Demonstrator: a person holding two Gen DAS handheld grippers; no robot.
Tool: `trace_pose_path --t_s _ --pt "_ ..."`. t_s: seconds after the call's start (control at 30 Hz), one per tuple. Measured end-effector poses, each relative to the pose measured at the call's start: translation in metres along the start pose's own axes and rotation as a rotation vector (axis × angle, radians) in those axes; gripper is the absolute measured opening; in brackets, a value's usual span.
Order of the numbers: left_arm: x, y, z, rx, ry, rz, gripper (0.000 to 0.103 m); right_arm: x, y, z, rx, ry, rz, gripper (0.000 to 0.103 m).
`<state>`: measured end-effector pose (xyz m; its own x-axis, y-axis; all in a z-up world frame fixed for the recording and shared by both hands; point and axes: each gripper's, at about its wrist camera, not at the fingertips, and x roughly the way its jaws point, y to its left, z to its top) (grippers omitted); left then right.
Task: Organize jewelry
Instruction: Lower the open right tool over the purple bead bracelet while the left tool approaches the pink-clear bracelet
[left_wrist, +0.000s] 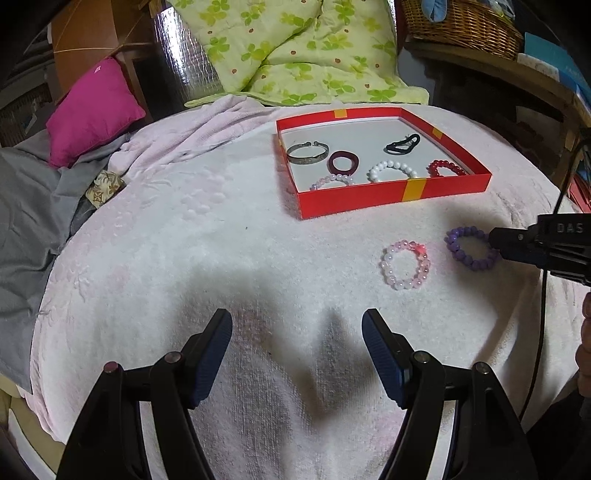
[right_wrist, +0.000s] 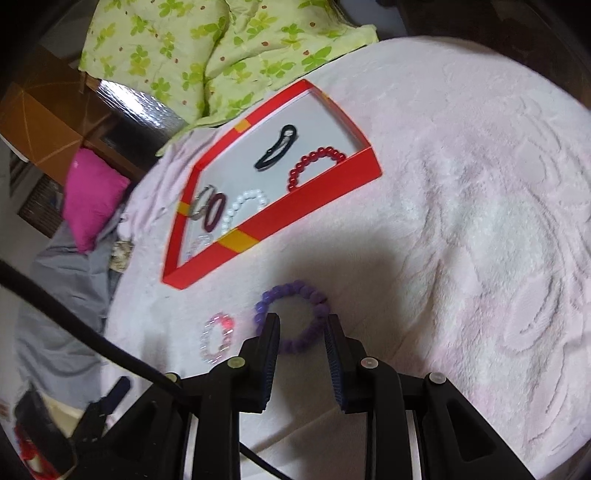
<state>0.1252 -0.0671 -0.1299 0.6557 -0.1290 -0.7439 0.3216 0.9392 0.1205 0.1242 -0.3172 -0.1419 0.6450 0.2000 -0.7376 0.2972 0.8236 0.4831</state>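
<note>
Your right gripper (right_wrist: 301, 328) spread, straddling near side of purple bead bracelet (right_wrist: 291, 317) on blanket (right_wrist: 461, 221); left gripper (left_wrist: 297, 332) spread, empty. Pink bead bracelet (left_wrist: 405, 264) also outside. Six pieces already in red box (left_wrist: 391, 194); two left.

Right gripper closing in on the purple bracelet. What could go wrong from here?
1. The right gripper is open with the purple bracelet lying flat on the plush blanket; the fingers may pinch fabric or push beads aside.
2. The pink bracelet lies close beside it and could get nudged.
3. The red box is already crowded; a drop may land on other pieces.
</note>
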Motion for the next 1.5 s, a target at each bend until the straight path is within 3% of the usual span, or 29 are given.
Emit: trace_pose_path --t_s 0.27,0.53,0.83,1.5 --pt "0.006 0.005 0.001 0.001 0.002 0.003 0.074 0.017 0.019 0.002 -0.104 -0.037 -0.154 0.027" --pt "0.011 0.005 0.004 0.005 0.000 0.010 0.074 0.021 0.026 0.002 -0.179 -0.056 -0.227 0.019" --pt "0.016 0.004 0.006 0.010 0.009 0.012 0.074 0.021 0.024 0.002 -0.188 -0.055 -0.214 0.018" --pt "0.030 -0.009 0.021 0.035 0.028 0.025 0.074 0.010 -0.005 0.013 -0.083 -0.015 -0.132 0.018"
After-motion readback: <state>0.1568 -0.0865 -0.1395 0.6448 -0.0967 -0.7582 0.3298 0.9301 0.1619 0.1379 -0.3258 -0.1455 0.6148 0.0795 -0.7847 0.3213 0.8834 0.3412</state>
